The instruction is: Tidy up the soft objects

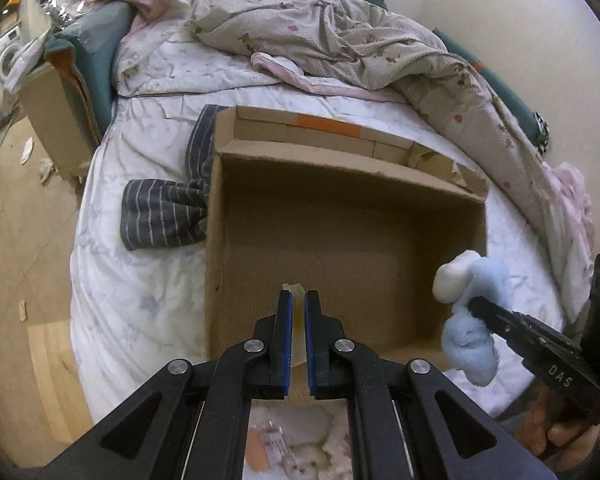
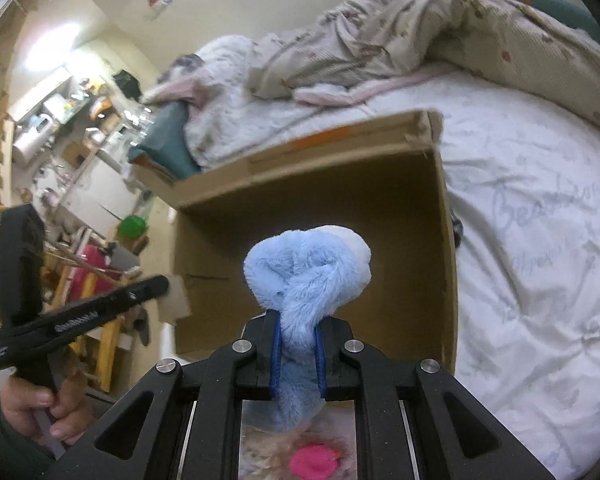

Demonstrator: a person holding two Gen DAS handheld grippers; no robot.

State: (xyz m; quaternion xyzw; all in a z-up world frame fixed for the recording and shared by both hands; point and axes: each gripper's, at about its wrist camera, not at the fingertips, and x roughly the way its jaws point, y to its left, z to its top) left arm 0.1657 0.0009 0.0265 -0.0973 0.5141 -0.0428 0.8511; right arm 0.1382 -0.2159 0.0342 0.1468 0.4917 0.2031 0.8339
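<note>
Two grippers up, both over the near edge of the open cardboard box (image 1: 340,216) on the bed. Your right gripper (image 2: 298,354) is clamped on a fluffy light-blue plush toy (image 2: 306,272); its fur bulges out above and below the blue pads. In the left wrist view that plush toy (image 1: 470,320) hangs by the box's near right corner, white rounded end up. Your left gripper (image 1: 298,320) has its jaws nearly together on a thin pale, translucent-looking piece (image 1: 297,312); can't tell what it is or whether it's actually pinched. Box is plain corrugated brown, rectangular, far flap standing with an orange tape strip. A dark grey striped fabric item (image 1: 164,218) lies crumpled against the box's left wall. White wrinkled quilt (image 1: 140,300) underneath, a beige waffle-textured blanket (image 1: 340,48) bunched beyond.
</note>
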